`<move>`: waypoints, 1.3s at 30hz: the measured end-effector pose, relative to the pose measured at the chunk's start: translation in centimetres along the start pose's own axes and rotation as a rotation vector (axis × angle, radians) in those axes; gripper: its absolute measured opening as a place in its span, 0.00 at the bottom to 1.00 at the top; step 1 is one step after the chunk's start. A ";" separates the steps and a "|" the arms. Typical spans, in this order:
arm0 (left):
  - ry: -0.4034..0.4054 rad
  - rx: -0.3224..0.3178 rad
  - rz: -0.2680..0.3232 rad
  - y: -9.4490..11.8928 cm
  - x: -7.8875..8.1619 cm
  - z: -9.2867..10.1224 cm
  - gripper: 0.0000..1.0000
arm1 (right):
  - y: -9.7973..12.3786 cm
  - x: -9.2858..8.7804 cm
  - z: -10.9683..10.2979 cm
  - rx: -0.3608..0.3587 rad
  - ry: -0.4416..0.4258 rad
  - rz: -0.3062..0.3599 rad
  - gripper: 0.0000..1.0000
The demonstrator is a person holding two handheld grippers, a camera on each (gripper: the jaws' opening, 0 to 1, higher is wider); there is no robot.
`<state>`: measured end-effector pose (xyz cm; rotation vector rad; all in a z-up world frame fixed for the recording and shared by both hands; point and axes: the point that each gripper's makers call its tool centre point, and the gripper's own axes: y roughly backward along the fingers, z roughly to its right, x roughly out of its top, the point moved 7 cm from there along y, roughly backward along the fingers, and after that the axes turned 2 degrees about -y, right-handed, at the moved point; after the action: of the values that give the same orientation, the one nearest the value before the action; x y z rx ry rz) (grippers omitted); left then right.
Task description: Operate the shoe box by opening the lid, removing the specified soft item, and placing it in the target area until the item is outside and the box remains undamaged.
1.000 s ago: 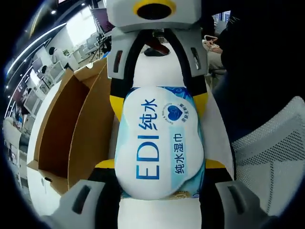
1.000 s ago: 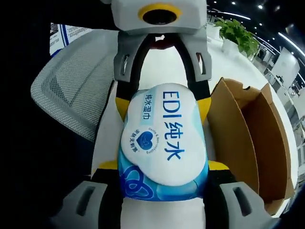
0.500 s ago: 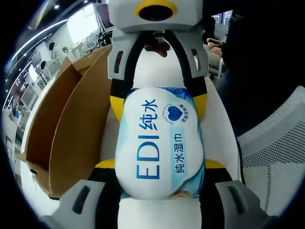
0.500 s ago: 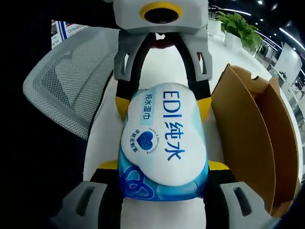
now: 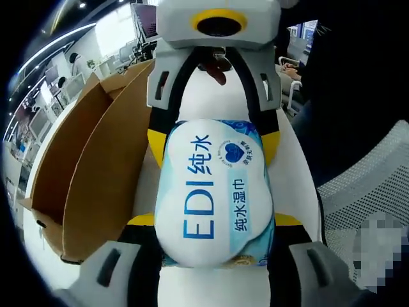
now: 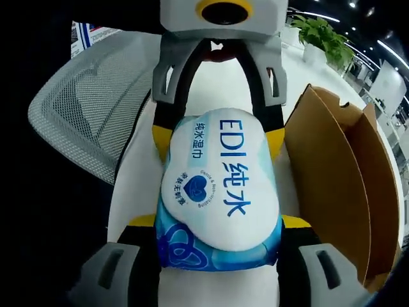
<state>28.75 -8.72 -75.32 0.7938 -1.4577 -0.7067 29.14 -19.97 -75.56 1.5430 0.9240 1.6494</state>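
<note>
- While the wet-wipe pack (image 5: 214,188) is kept pinched between both tools, little is altered in the grip itself over the last second: in the left gripper view the pack sits at the centre of the frame just as it did in the earlier pictures, and the same holds in the right gripper view (image 6: 220,185).
- What is changed is the background: in the left gripper view the shoe box (image 5: 83,166) is seen larger and closer at the left of the frame than a second ago, and in the right gripper view the box (image 6: 339,192) is seen more edge-on at the right. This is best read as a move of the cameras, not of the box.
- The left gripper (image 5: 214,252) is seen with its jaws partly closed on the near end of the pack, the yellow pads pressed to the pack's two sides; the right gripper (image 6: 220,252) is set likewise on the opposite end.
- The opposing gripper is seen at the top of each view, so the pack is judged to be carried between the two tools.
- The box is shown open, its cardboard walls upright and untorn as far as can be told; the pack is outside it, just beside it, over a white table (image 6: 217,89).
- The removal is therefore judged done; the placing is not yet done, and the target area cannot be told.
</note>
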 end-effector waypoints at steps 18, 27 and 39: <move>0.016 -0.001 0.005 0.0 0.0 0.0 0.67 | 2.6 0.2 0.0 -0.126 -0.251 0.068 0.92; 0.013 -0.003 0.001 -0.1 0.1 0.0 0.67 | 6.7 0.5 -0.9 -0.213 -0.410 0.168 0.94; 0.005 -0.011 0.000 -0.8 1.0 -0.2 0.67 | 12.9 -1.1 -3.8 -0.321 -0.610 0.150 0.93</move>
<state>29.03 -10.04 -75.37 0.7860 -1.4485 -0.7119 25.20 -27.71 -65.19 1.7577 0.2148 1.2208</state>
